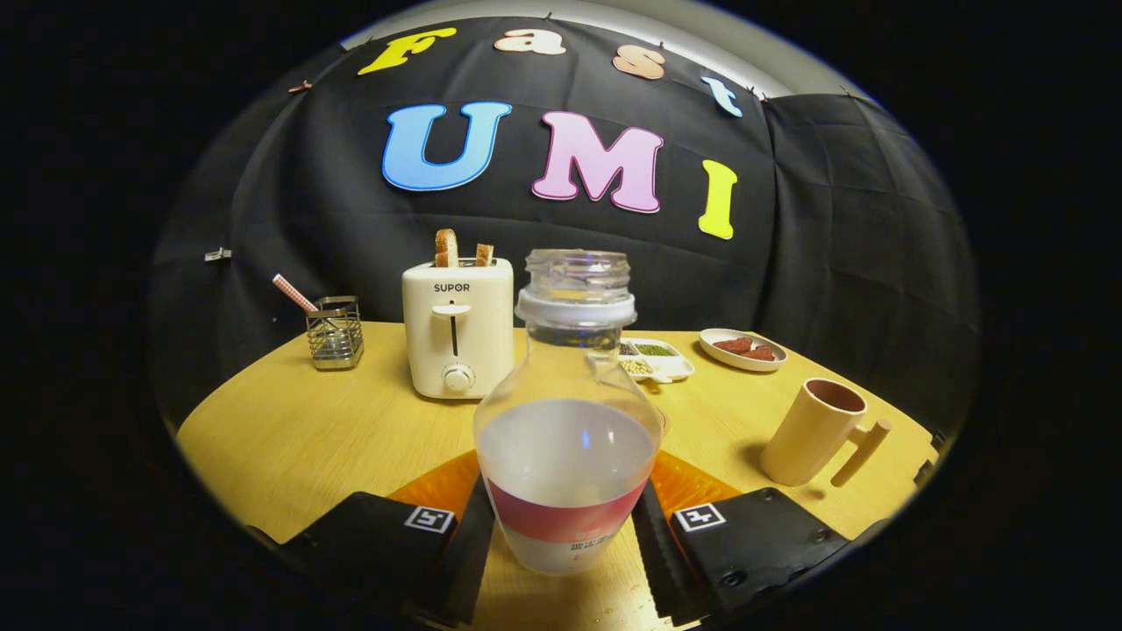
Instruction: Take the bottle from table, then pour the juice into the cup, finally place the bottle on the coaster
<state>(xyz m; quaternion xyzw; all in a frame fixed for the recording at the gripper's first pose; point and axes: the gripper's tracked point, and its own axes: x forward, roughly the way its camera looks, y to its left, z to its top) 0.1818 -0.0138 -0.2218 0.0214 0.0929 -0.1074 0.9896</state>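
An uncapped clear bottle point(565, 412) with a red label band, about half full of whitish juice, stands upright between my fingers. My gripper point(565, 491) is shut on its lower body, one pad pressing each side. An orange coaster point(434, 486) lies on the wooden table point(289, 438) under and just behind the bottle, showing past both fingers. I cannot tell whether the bottle's base rests on it. A beige cup point(815, 431), its handle pointing right, stands empty-looking beyond my right finger.
A white toaster point(458, 329) with two bread slices stands behind the bottle to the left. A metal holder point(334, 331) with a straw is further left. A divided white dish point(656, 358) and a small plate point(743, 349) with red pieces sit at the back right.
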